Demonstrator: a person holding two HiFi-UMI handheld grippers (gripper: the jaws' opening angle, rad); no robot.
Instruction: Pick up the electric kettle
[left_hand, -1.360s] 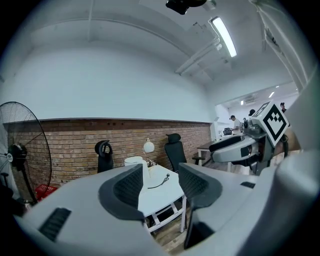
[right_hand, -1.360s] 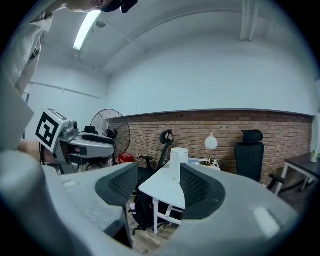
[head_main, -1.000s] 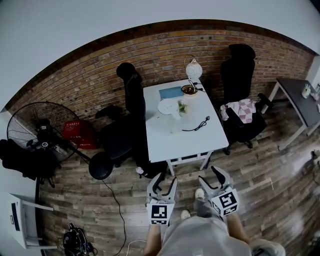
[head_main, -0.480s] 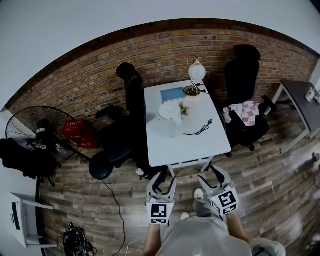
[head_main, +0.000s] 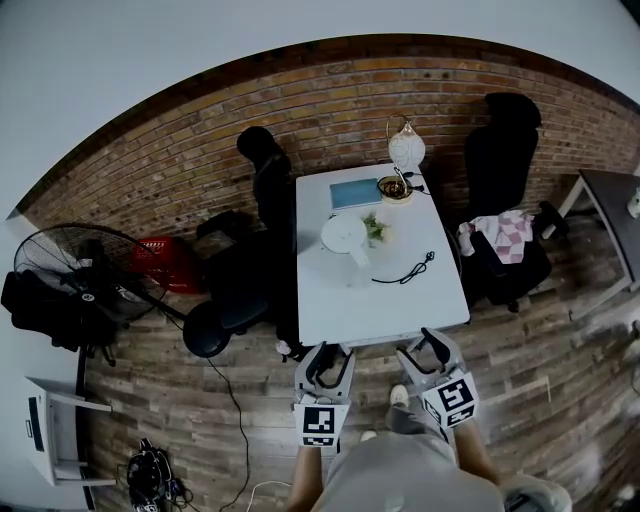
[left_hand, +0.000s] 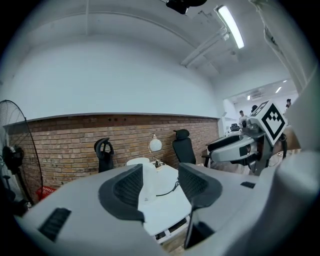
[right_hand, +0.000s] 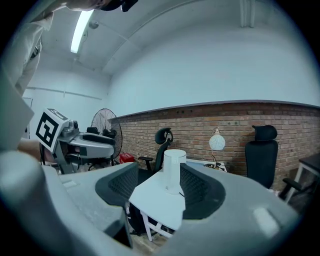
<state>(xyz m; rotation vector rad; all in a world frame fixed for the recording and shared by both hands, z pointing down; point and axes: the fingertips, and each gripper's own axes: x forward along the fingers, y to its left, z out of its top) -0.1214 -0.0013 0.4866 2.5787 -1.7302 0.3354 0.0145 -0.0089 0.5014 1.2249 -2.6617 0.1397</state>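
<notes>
Nearest the person, the left gripper (head_main: 330, 358) has its jaws standing wide apart with nothing between them. The right gripper (head_main: 419, 349) is likewise spread and empty. Both point at 12 o'clock, their tips just short of the near edge of the white table (head_main: 340, 300).

Past that edge the near half of the tabletop is bare, an open strip up to the electric kettle (head_main: 345, 237). The kettle stands upright with its long axis vertical and its round lid on top, a little toward 10 o'clock from the table's middle. Which way its spout or handle faces cannot be made out. It lies at 12 o'clock from the left gripper and at 11 o'clock from the right.

A small plant (head_main: 375, 228) sits just beside the kettle at 2 o'clock, and a black cable (head_main: 405, 270) lies at 4 o'clock, apart from it. A black office chair (head_main: 262, 200) crowds the table's 9 o'clock edge.

At the far end are a blue pad (head_main: 355, 193), a bowl (head_main: 393, 188) and a globe lamp (head_main: 406, 150), then the brick wall (head_main: 200, 150).
</notes>
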